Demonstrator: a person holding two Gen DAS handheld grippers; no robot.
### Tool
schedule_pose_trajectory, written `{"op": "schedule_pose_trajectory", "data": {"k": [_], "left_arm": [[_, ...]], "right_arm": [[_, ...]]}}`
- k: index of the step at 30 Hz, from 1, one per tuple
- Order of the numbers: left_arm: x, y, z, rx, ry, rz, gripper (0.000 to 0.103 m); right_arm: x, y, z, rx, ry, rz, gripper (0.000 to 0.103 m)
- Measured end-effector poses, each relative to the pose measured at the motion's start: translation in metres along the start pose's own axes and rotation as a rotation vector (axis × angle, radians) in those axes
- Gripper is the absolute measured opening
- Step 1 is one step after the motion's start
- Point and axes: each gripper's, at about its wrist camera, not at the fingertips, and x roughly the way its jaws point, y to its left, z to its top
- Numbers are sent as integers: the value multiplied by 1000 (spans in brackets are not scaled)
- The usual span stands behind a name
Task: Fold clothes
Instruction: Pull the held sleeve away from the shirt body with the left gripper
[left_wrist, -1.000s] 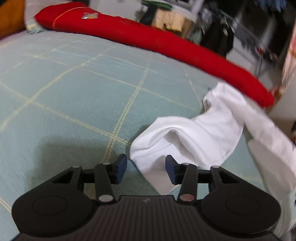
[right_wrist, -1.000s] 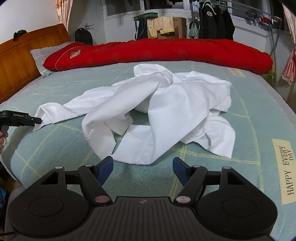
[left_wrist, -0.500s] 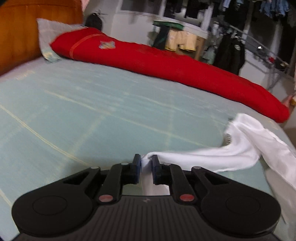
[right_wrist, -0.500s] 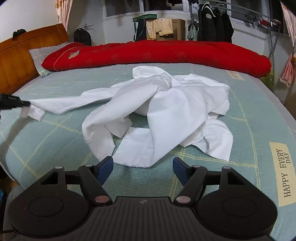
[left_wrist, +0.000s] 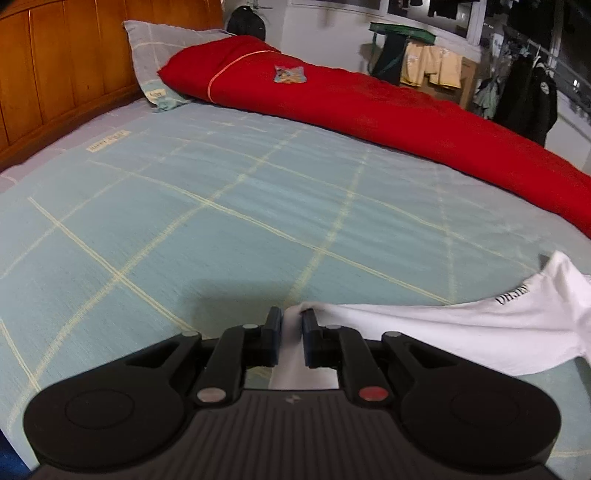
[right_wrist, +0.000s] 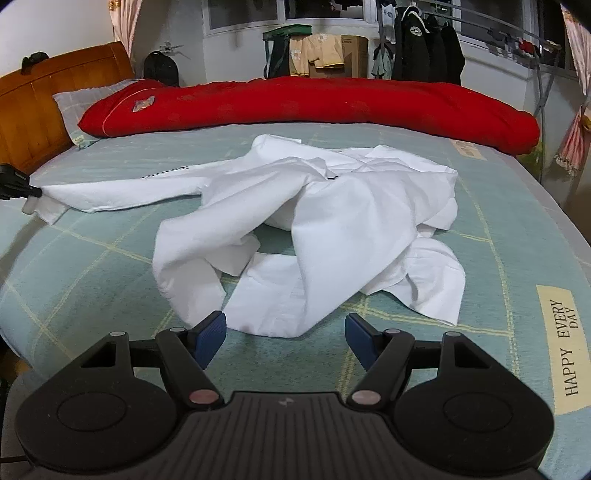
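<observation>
Two grippers: one white shirt (right_wrist: 332, 221), heaped and twisted mid-bed on a teal checked bedspread (left_wrist: 221, 221).

Left gripper (left_wrist: 291, 339): clenched on a cuff or sleeve end of the shirt, white cloth pinched between the blue pads; a second ago the jaws stood apart over the loose cloth, half a second ago they had closed on it.

What changed: the sleeve, slack and bunched a second ago, now runs out in a long band toward the headboard side, black lettering showing on it, while the body of the shirt has hardly shifted.

What it means: folding proper has not begun, by the look of it; this reads as the spreading-out stage, one sleeve drawn clear and the rest yet to be flattened.

Right gripper (right_wrist: 284, 332): released, jaws wide, hovering low just short of the near hem, touching nothing that can be seen.

Likely next need: a hold on the near or far edge of the shirt, so the two grippers can pull it flat between them.

In the way: the shirt's own tangle, with panels lapped over one another and a gap of bedspread showing through the middle.

Around: a long red quilt (right_wrist: 314, 103) rolled along the far edge, well apart from the shirt; a grey checked pillow (left_wrist: 162, 55) against the wooden headboard (left_wrist: 62, 66); dark jackets (right_wrist: 424, 51) hanging by the window beyond.
</observation>
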Motion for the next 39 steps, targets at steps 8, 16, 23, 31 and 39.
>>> {"op": "schedule_pose_trajectory", "data": {"k": [8,16,23,31,39], "left_arm": [[5,22,-2,-103,-14,-31,38],[18,47,-19,-308,-3,-130,50],[39,47,-53,-419,25,-203,49],[41,35,-59,-357,7,-215,0],[-13,51,-32,-227,36,-211,0]], "right_arm": [[8,0,1,4,16,-1,76],[11,9,1,-13,25,21,76],[11,12,2,-18,30,26,76],[10,14,2,-27,28,25,76],[9,11,4,-12,19,27,76]]}}
